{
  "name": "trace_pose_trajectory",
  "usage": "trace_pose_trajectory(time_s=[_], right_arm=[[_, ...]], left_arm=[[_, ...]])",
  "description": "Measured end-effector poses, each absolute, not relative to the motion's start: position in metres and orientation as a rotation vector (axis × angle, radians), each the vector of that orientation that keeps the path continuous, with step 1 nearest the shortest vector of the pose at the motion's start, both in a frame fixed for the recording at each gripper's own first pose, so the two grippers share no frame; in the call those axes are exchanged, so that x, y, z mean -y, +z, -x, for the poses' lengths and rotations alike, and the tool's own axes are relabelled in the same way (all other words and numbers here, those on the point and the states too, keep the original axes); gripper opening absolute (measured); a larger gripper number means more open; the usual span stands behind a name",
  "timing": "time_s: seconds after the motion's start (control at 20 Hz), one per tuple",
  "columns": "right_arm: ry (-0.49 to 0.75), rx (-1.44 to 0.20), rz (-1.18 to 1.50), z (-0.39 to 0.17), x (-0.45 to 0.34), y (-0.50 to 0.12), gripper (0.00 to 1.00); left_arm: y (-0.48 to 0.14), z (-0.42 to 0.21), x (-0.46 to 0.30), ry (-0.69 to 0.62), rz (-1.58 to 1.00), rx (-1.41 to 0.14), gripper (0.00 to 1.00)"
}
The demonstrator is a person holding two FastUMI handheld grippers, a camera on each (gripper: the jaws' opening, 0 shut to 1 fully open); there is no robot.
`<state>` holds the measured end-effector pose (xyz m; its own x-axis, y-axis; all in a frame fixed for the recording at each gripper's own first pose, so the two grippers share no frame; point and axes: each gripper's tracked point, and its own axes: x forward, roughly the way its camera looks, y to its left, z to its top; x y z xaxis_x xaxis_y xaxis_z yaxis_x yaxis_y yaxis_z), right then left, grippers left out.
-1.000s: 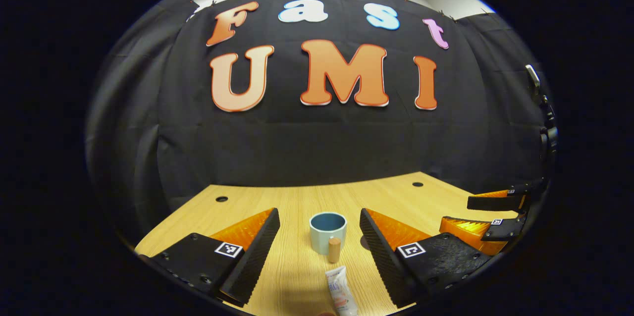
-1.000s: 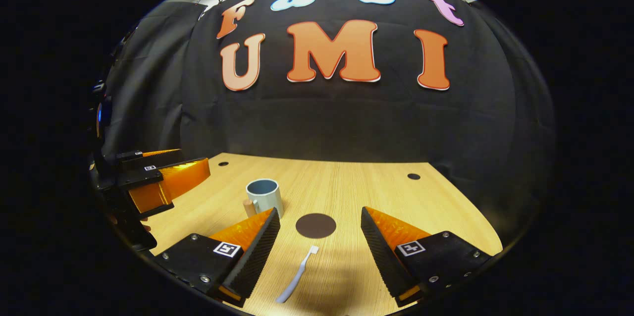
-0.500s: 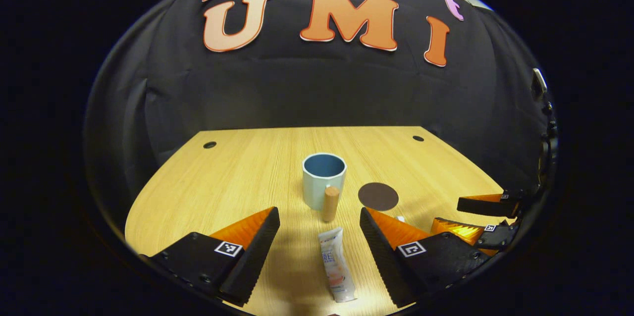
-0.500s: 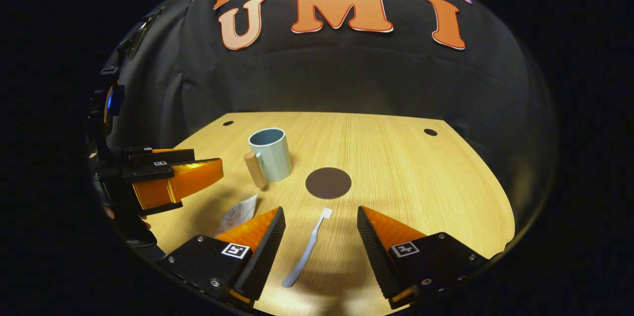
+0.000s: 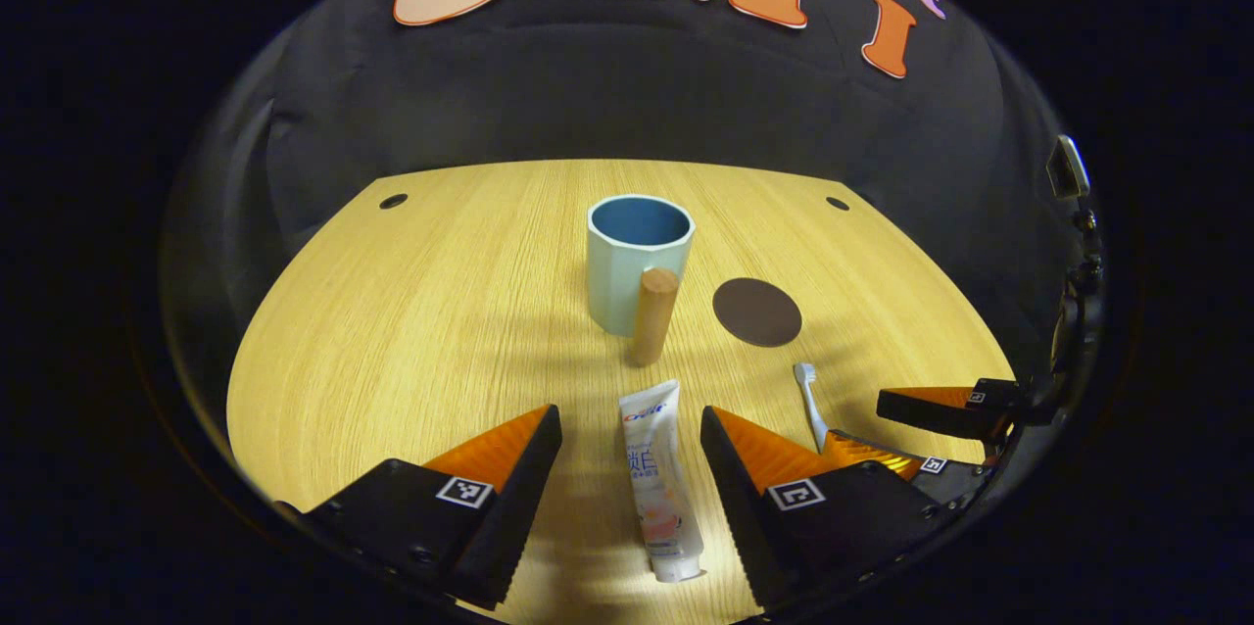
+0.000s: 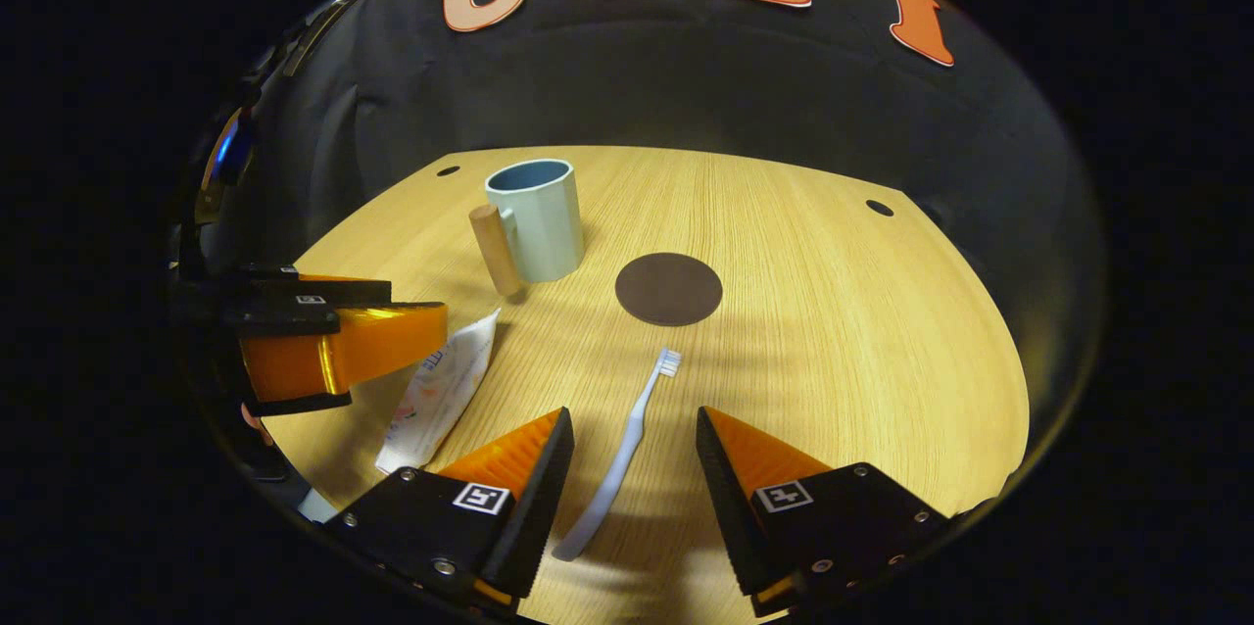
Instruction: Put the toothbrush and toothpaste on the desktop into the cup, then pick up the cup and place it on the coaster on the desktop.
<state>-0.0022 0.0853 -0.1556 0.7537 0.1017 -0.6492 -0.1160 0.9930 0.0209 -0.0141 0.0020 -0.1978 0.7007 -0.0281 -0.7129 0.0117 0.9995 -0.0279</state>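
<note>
Compared with a second ago, both cameras tilt further down, so more of the tabletop (image 5: 411, 331) shows and the things on it sit higher in each view. In the left gripper view, the left gripper (image 5: 631, 419) hangs over the near edge with its fingers spread wide, and the toothpaste (image 5: 658, 478) lies flat between them, touching neither. The cup (image 5: 632, 258) stands upright beyond it, its wooden handle (image 5: 652, 316) turned toward the camera, with the coaster (image 5: 756, 312) just beside it. In the right gripper view, the right gripper (image 6: 627, 424) is likewise spread apart, and the toothbrush (image 6: 627, 449) lies on the tabletop between its fingers, bristles pointing toward the coaster (image 6: 668, 289).
</note>
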Motion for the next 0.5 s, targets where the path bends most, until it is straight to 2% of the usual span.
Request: trace_pose_trajectory(time_s=[0.05, 0.25, 0.35, 0.5], right_arm=[[0.122, -0.719, 0.023, 0.002, -0.087, -0.157, 0.73], [0.108, -0.766, 0.031, 0.002, -0.094, -0.157, 0.72], [0.102, -0.784, 0.02, 0.004, -0.096, -0.161, 0.64], [0.08, -0.77, 0.013, -0.002, -0.095, -0.148, 0.57]], left_arm=[[-0.203, 0.016, -0.001, -0.027, 0.02, -0.807, 0.82], [-0.222, 0.022, 0.008, -0.048, 0.047, -0.863, 0.82], [-0.231, 0.022, 0.007, -0.034, 0.032, -0.884, 0.82], [-0.24, 0.023, 0.007, -0.031, 0.048, -0.901, 0.82]])
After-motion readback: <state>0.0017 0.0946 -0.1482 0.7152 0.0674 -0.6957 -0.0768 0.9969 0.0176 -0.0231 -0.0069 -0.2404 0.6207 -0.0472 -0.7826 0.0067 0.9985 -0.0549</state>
